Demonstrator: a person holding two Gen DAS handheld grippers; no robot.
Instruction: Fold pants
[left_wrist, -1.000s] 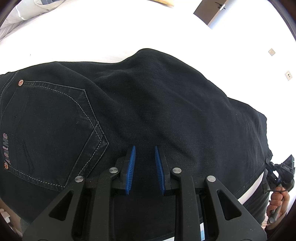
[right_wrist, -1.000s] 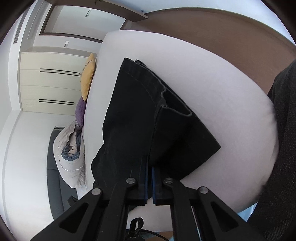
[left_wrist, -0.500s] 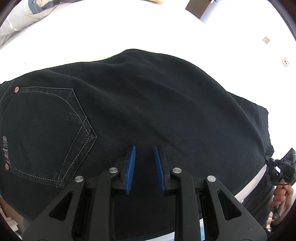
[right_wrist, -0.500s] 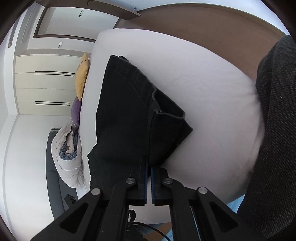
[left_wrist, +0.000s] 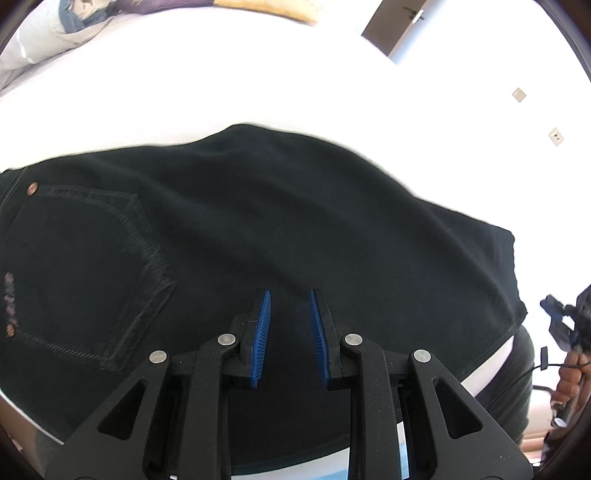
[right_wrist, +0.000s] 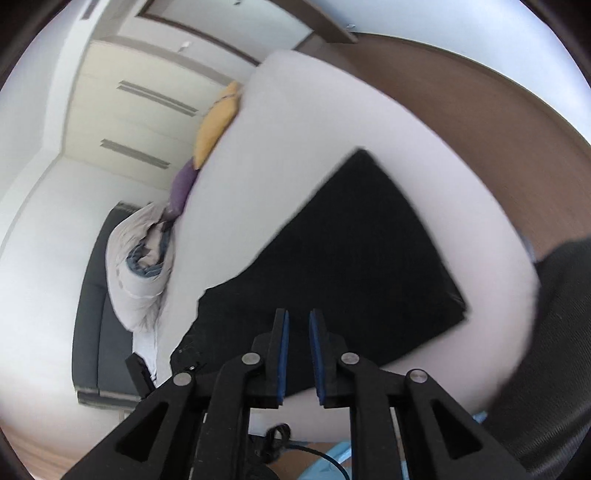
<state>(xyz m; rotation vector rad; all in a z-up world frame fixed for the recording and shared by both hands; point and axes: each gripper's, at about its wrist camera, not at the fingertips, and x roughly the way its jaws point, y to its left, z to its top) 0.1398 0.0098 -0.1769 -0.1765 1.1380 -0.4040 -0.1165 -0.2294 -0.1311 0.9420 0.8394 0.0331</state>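
Observation:
Black pants (left_wrist: 295, 229) lie folded flat on the white bed (left_wrist: 258, 74), with the stitched back pocket (left_wrist: 81, 266) at the left. My left gripper (left_wrist: 290, 306) hovers low over the middle of the cloth. Its blue pads (left_wrist: 263, 325) stand a little apart with nothing between them. In the right wrist view the pants (right_wrist: 362, 258) form a flat dark slab. My right gripper (right_wrist: 298, 325) is above their near edge. Its jaws are opening and nothing is between them. A hand (left_wrist: 569, 380) at the right edge of the left wrist view holds the other tool.
A yellow pillow (right_wrist: 218, 122), a purple pillow (right_wrist: 183, 184) and a rolled pale duvet (right_wrist: 136, 266) lie at the bed's far end. A dark bench (right_wrist: 88, 302) stands beyond. Brown panelling (right_wrist: 480, 122) runs behind the bed. The person's dark clothing (right_wrist: 554, 332) fills the right side.
My right gripper let go of the pants' edge it was shut on, rose and rolled. The raised fold now lies flat. My left gripper barely moved.

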